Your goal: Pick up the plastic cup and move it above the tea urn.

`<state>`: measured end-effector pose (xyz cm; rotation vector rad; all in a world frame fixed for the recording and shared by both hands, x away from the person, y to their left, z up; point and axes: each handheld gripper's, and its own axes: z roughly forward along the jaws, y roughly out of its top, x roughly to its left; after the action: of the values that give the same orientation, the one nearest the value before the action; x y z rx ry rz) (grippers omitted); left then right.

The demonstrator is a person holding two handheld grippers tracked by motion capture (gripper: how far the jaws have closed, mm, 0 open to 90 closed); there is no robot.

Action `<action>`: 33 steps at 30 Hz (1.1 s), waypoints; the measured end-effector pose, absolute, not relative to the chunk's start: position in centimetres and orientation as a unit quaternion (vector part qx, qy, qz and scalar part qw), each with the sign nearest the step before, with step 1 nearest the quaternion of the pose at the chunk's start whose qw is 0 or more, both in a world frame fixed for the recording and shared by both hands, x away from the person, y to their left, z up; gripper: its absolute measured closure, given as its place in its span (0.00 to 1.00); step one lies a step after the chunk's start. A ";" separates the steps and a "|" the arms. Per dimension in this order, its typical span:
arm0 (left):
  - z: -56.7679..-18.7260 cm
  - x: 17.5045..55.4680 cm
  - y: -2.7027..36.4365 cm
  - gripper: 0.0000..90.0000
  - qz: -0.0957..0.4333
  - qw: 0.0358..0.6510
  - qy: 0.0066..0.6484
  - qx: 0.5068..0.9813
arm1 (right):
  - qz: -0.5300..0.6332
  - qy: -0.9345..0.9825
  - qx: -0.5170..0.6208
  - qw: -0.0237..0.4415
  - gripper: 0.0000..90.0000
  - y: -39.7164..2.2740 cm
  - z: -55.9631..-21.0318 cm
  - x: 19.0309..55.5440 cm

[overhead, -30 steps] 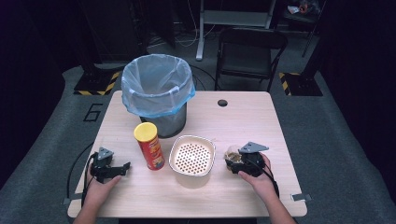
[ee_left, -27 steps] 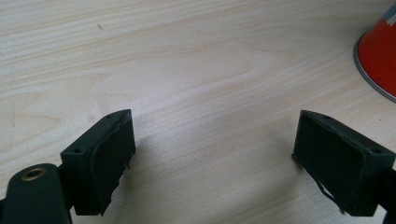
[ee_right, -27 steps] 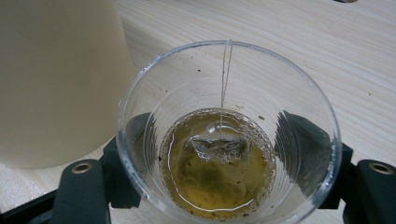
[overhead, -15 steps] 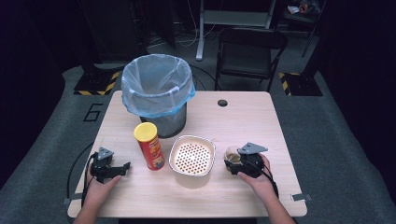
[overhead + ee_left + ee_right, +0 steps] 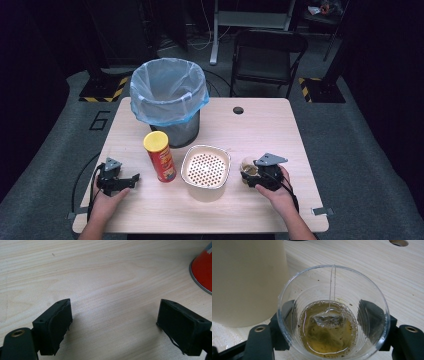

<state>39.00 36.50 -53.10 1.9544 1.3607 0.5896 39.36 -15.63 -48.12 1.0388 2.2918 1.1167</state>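
Observation:
A clear plastic cup [image 5: 362, 302] with brownish tea and a tea bag [image 5: 328, 318] on a string stands on the table right of a cream perforated bowl [image 5: 206, 167]. My right gripper [image 5: 332, 317] has the cup between its jaws. They have just been closing, and the pads lie against the cup's two sides. In the high view the cup [image 5: 248, 169] sits just ahead of the right gripper [image 5: 251, 176]. My left gripper [image 5: 115, 322] rests open on bare wood, with nothing between its fingers. It sits left of a red chips can [image 5: 160, 156].
A bin [image 5: 169, 100] lined with a blue bag stands behind the can. The bowl's wall [image 5: 247, 280] is close on the cup's left. The can's base [image 5: 203, 272] is near the left gripper. There is a cable hole [image 5: 238, 110] in the table and a chair [image 5: 267, 50] beyond.

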 end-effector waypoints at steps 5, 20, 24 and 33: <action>-53.1 39.0 36.5 0.13 0.226 0.338 0.522 0.750 | 0.400 0.815 0.372 0.192 0.36 -15.7 -48.1 39.3; -53.1 39.0 36.5 0.13 0.226 0.338 0.522 0.750 | 0.396 0.823 0.356 0.198 0.38 -15.4 -47.5 39.2; -53.1 39.0 36.5 0.13 0.226 0.337 0.522 0.750 | 0.399 0.822 0.354 0.200 0.38 -15.4 -46.9 39.3; -53.1 39.0 36.5 0.13 0.226 0.337 0.522 0.750 | 0.407 0.823 0.343 0.197 0.38 -15.3 -45.8 39.5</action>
<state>39.00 36.50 -53.10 1.9557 1.3593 0.5902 39.48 -15.34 -45.83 0.9596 2.3060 1.1403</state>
